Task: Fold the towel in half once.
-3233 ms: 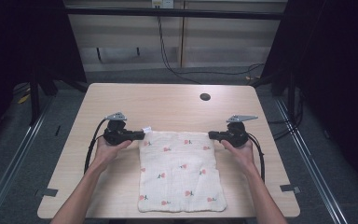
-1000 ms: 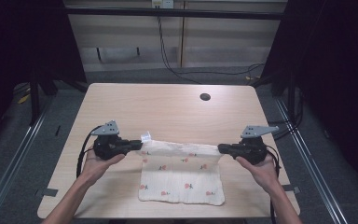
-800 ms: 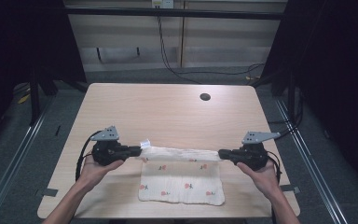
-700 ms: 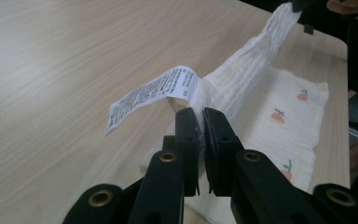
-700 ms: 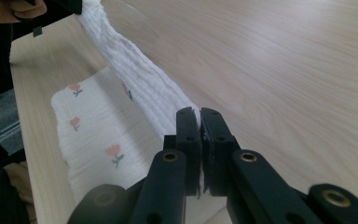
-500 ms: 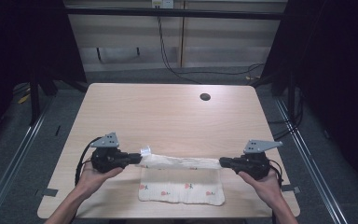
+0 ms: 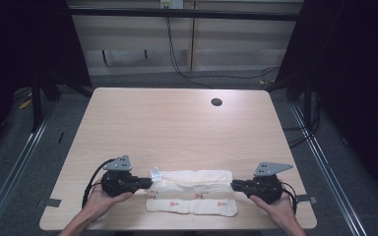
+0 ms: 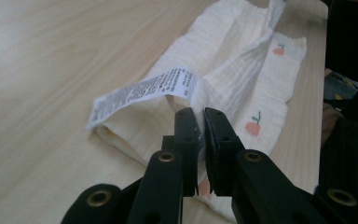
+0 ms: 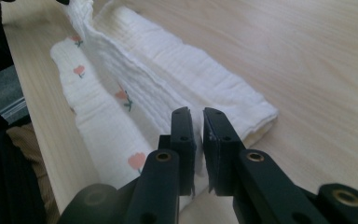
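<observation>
cloth: white muslin cloth with small red flower print, lying near the front edge of the table, folded over toward the person into a long band.
left gripper: left gripper at the cloth's left end, by the care label; jaws nearly together, pinching a thin corner of fabric.
right gripper: right gripper at the right end; jaws have just been opening, narrow gap, folded edge between them, looks about released.
handling: light, limp, no stiffness; sags and bunches unless both ends are held. Not fragile, not slippery.
grip point: corners of the folded edge, through all layers. Avoid the label alone.
risk: layers slip apart if only the top ply is caught.
</observation>
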A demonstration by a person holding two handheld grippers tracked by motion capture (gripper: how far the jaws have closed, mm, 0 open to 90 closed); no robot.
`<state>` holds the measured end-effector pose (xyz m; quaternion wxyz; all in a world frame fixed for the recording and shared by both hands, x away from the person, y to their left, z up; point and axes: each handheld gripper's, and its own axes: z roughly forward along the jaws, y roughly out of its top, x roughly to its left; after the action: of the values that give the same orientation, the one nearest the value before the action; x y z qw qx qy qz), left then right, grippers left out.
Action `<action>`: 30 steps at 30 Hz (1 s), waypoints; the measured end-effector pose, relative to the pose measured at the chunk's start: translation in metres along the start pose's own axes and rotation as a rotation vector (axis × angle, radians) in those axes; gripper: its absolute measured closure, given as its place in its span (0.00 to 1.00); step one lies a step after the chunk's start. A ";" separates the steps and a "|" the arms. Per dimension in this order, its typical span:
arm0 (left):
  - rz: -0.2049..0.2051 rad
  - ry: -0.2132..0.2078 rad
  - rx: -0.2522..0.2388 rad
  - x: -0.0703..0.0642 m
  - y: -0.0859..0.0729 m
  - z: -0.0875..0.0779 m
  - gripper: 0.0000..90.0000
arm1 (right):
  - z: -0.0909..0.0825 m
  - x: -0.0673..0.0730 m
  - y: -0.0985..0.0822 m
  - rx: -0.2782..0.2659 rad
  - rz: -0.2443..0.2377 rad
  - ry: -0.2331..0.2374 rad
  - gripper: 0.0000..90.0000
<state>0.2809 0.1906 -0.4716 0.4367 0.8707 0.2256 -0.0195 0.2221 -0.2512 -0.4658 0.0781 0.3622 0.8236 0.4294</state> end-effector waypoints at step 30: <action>0.036 0.019 -0.033 -0.016 -0.006 -0.012 0.80 | -0.004 0.004 -0.006 0.013 0.027 -0.013 0.73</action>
<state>0.2617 0.1970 -0.4650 0.4491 0.8673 0.2146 0.0005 0.2143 -0.2535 -0.4668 0.0753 0.3762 0.8209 0.4229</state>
